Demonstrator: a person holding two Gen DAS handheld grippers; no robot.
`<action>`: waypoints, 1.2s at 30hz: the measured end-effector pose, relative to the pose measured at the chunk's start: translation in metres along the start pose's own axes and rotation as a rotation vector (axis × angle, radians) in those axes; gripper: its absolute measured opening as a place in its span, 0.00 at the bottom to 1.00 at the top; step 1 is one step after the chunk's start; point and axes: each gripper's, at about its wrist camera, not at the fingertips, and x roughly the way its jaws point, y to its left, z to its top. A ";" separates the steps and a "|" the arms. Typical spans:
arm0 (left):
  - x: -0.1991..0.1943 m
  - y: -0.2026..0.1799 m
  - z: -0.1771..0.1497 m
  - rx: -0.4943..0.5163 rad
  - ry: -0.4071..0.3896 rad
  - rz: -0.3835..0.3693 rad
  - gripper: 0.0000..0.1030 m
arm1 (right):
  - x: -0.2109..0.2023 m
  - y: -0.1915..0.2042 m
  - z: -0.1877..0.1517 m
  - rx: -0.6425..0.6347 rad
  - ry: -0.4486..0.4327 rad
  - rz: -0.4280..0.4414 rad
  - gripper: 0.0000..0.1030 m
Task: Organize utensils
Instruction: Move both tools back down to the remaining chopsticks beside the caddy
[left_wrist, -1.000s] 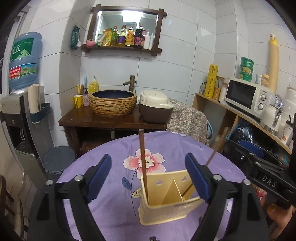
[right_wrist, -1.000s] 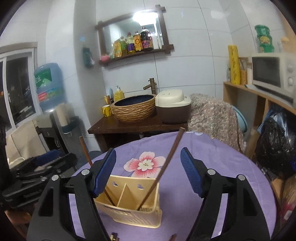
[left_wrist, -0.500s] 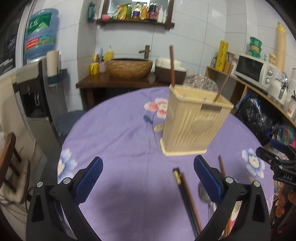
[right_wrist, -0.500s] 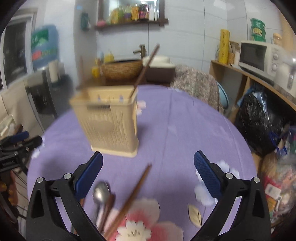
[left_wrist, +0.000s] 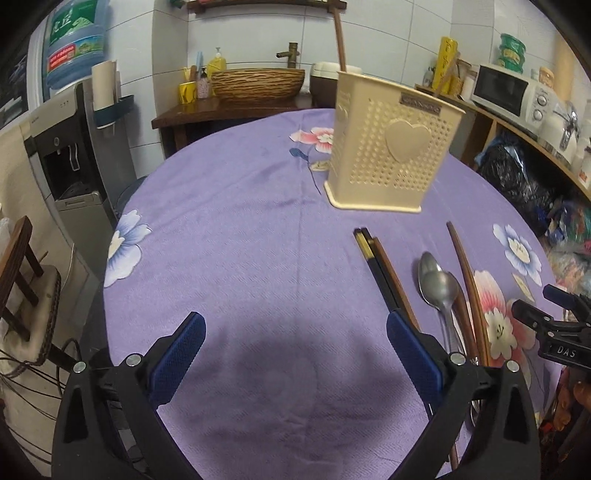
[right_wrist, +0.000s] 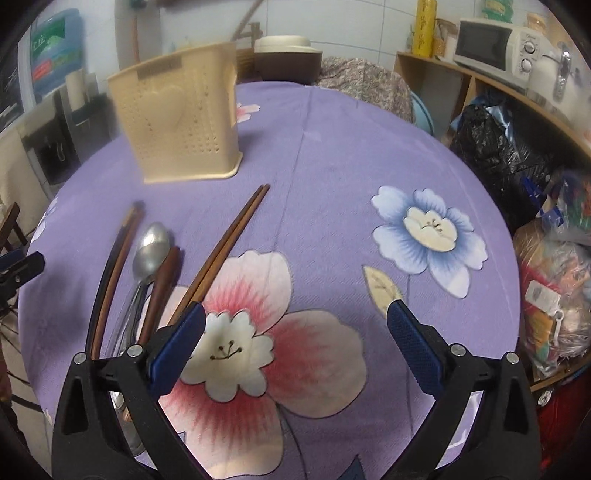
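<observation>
Both my jaws stand released and empty, my left gripper (left_wrist: 293, 354) and right gripper (right_wrist: 295, 347) hovering low over the purple flowered tablecloth (left_wrist: 236, 236). Between them lie brown wooden chopsticks (right_wrist: 225, 247) and a steel spoon (right_wrist: 149, 249), loose and reachable. Beyond stands the cream perforated plastic utensil holder (left_wrist: 391, 147), upright to receive them.

A big blue water bottle (left_wrist: 75, 38) sits on a dispenser at the left, a brown woven basin (left_wrist: 258, 84) rests on a dark wood stand, and a white microwave (left_wrist: 508, 92) stands on a shelf at the right.
</observation>
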 end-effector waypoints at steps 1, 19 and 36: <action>0.000 -0.002 -0.001 0.006 0.002 -0.002 0.95 | 0.001 0.004 -0.001 -0.010 0.005 0.005 0.94; 0.019 -0.048 -0.018 0.141 0.065 -0.014 0.93 | 0.011 0.029 -0.009 -0.053 0.052 0.026 0.94; 0.034 -0.019 -0.021 0.139 0.135 0.002 0.88 | 0.020 0.009 -0.005 -0.096 0.113 -0.056 0.94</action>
